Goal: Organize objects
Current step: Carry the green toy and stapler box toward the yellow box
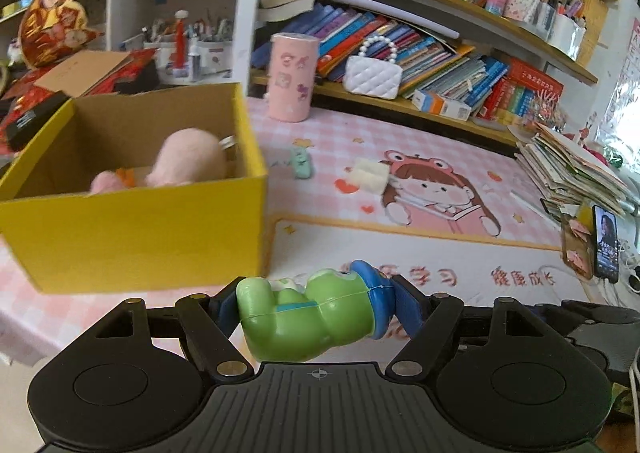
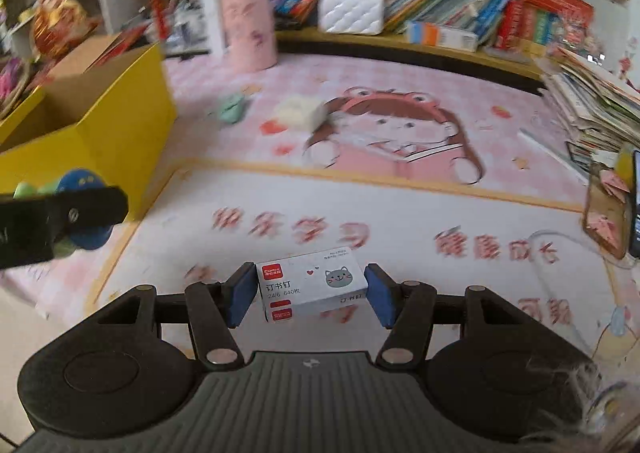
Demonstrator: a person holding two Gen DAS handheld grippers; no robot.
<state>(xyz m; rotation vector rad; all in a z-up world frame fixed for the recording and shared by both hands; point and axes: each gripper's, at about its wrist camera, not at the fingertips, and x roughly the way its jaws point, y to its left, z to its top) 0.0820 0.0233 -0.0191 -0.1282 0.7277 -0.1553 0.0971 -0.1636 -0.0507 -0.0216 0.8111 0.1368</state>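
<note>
At far left, the yellow box [image 1: 132,229] stands open on the pink desk mat [image 1: 400,237], with one pink plush toy [image 1: 188,165] already inside. Your left gripper [image 1: 312,305] is clenched on one green frog toy [image 1: 304,313], held sideways between the blue pads, low over the mat and just beside the box's right wall. Lift the toy clear above the rim before you move it left, then let go only when it is over the open interior, away from the plush toy, so it does not catch the wall. In the middle of the mat lie two loose items: one mint-green small object [image 1: 301,161] and one pale yellow-white block [image 1: 372,177], near each other but apart. Behind them stands one pink cylindrical container [image 1: 292,77]. Your right gripper [image 2: 310,293] is closed on one staple box [image 2: 310,289], pads touching both short ends, held level. Keep it steady until the left hand clears the box opening.
</note>
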